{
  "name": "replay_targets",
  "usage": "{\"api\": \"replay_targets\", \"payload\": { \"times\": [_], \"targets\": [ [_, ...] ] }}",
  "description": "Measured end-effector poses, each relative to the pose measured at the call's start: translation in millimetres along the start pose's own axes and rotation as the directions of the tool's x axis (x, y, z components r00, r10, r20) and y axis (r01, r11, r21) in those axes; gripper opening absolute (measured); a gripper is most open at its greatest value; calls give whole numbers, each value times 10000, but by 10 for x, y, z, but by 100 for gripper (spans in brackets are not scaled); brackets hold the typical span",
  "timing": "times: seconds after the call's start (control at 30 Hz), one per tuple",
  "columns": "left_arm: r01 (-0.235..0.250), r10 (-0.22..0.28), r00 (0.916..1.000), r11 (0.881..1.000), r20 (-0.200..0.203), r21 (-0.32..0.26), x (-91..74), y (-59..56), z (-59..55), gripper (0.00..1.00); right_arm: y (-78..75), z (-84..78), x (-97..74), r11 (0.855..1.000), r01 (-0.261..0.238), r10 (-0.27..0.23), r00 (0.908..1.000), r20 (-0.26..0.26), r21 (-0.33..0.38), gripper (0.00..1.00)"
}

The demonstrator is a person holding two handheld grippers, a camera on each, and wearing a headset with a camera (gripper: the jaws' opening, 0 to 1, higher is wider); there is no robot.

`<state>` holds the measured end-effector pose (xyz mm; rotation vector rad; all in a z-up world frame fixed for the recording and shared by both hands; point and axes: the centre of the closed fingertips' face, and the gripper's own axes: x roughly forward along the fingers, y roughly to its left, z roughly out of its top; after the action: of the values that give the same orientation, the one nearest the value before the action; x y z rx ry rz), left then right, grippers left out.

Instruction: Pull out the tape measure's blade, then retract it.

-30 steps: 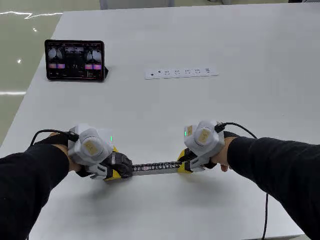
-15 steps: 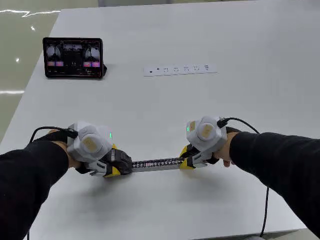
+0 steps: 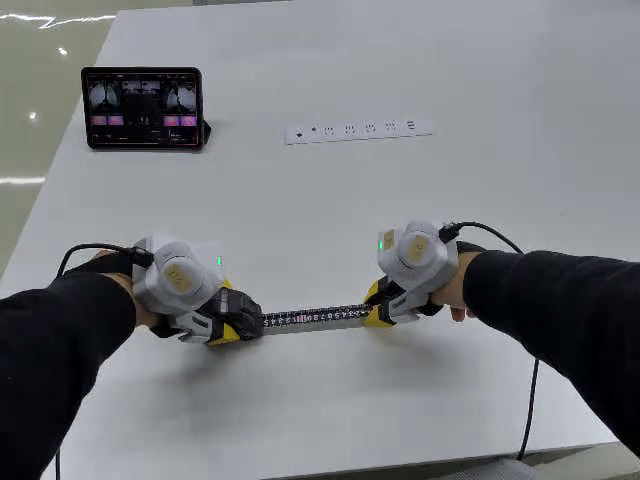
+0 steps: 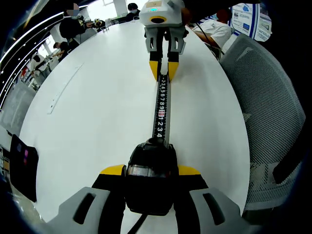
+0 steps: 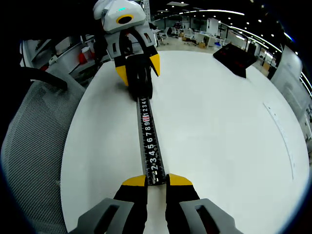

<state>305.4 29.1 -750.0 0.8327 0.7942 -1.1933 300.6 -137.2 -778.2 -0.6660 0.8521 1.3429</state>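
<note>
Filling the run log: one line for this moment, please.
left tongs: shut on case | right tongs: shut on blade | blade: partly out

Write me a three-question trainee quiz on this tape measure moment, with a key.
1. True or false: the blade is fully wound back into the tape measure case.
2. Which holds the case? A. the left gripper B. the right gripper C. neither, it lies free on the table
3. In the head view, what long white thing lies to the right of the tablet?
Key: 1. False: it spans the gap between the grippers, its tip between the right gripper's fingers. 2. A. 3. The power strip.
</note>
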Motion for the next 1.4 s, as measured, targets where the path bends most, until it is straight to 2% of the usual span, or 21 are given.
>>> {"api": "replay_targets", "payload": {
  "times": [0.7,1.4],
  "targets": [
    [43,-43,10000,10000,30,-34,0,-14,29,34,-26,-76,-47,9996,92,-98,9997,235,253,10],
    [-18,18,10000,10000,42,-46,12,13,8,34,-1,-129,-91,9998,-30,27,9999,136,173,10]
  ]
}}
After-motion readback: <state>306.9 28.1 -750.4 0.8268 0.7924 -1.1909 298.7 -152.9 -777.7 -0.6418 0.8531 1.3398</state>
